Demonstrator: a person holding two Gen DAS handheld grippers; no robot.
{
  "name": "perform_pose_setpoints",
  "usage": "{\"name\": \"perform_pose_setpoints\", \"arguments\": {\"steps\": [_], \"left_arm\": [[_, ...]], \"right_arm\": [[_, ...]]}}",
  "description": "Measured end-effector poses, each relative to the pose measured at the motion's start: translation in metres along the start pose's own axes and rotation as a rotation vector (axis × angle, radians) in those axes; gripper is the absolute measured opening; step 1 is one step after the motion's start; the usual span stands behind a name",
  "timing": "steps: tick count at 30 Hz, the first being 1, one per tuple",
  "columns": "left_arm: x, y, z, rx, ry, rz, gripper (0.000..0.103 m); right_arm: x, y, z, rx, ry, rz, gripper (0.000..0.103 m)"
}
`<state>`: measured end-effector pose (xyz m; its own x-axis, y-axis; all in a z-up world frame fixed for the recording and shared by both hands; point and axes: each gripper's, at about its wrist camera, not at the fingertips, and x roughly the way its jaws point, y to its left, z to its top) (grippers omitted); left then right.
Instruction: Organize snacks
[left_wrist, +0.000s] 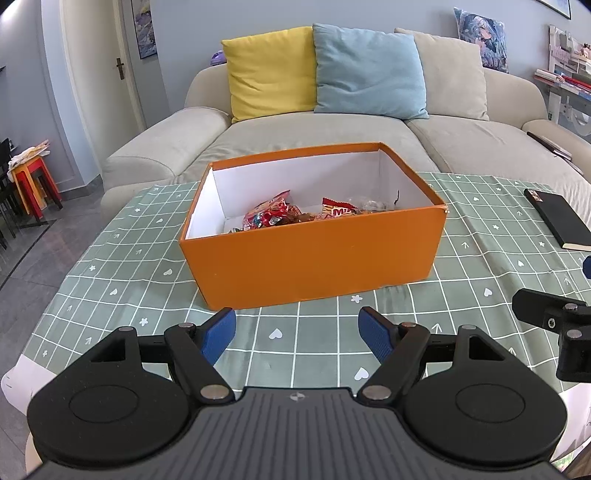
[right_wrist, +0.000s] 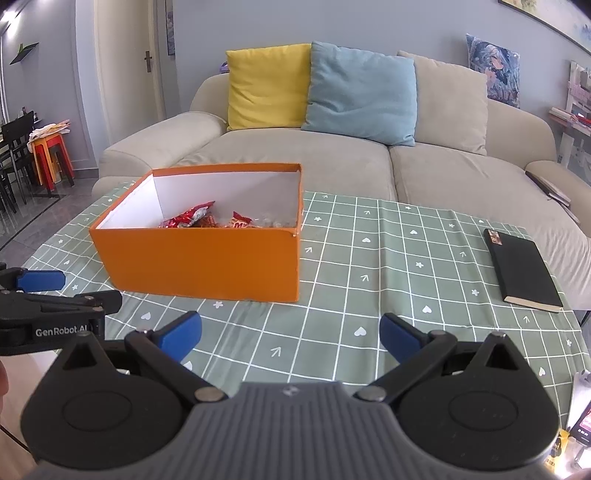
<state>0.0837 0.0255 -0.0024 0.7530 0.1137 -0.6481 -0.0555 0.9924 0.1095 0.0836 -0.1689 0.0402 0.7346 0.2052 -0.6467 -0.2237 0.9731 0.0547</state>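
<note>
Clearly, both claws hang empty above the green checked tablecloth (left_wrist: 110, 280). The left gripper (left_wrist: 297, 334) has its blue pads spread wide, gripping nothing; the right gripper (right_wrist: 290, 338) is spread just as wide, touching nothing. At twelve o'clock from the left gripper sits the orange box (left_wrist: 314, 258), with red snack packets (left_wrist: 269, 218) inside. A black notebook (right_wrist: 524, 271) lies at two o'clock from the right gripper.

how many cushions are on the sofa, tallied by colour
yellow cushion: 1
blue cushion: 1
beige cushion: 1
printed cushion with a picture on it, at the right end: 1
total: 4
</note>
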Motion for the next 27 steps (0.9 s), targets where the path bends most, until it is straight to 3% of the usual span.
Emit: {"name": "perform_pose_setpoints", "arguments": {"steps": [27], "left_arm": [[0.0,-0.0005,-0.0004,0.016,0.001,0.021,0.089]], "right_arm": [[0.0016,-0.002,-0.0004,0.003,0.002,-0.019,0.099]]}}
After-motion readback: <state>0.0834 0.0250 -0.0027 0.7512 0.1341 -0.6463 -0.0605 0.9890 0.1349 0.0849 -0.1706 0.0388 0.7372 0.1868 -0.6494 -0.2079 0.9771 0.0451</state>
